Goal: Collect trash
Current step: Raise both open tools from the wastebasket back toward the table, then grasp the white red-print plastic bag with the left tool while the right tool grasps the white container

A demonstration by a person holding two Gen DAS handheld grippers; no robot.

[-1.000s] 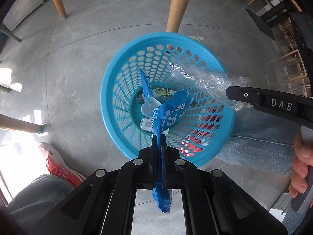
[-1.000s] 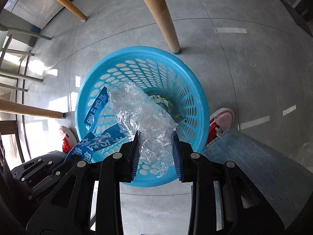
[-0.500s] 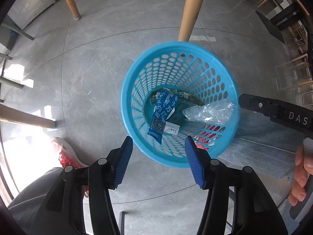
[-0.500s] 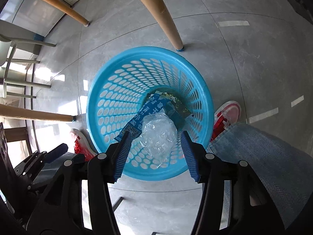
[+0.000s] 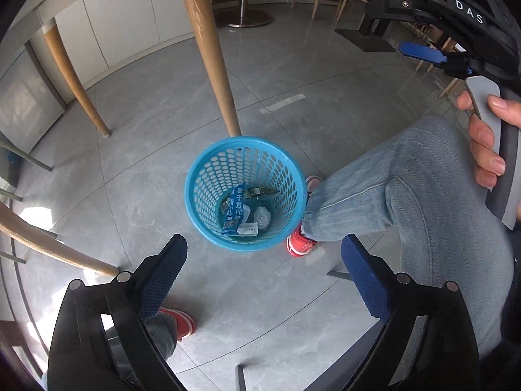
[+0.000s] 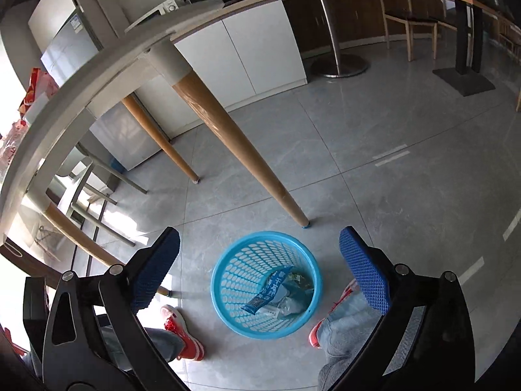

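Trash lies in the blue basket [image 5: 198, 195]: a blue wrapper [image 5: 235, 210] with white characters, clear plastic [image 5: 262, 217]. Above the basket, both the left gripper [image 5: 263, 272] and right gripper [image 6: 259, 265] are opening, empty.

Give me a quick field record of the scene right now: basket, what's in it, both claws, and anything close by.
basket: blue basket upright on the floor
contents: blue wrapper, clear plastic, other small litter
left claw: jaws opening, nothing between them
right claw: jaws opening, nothing between them
nearby: wooden table leg just behind the basket, red shoe at its right
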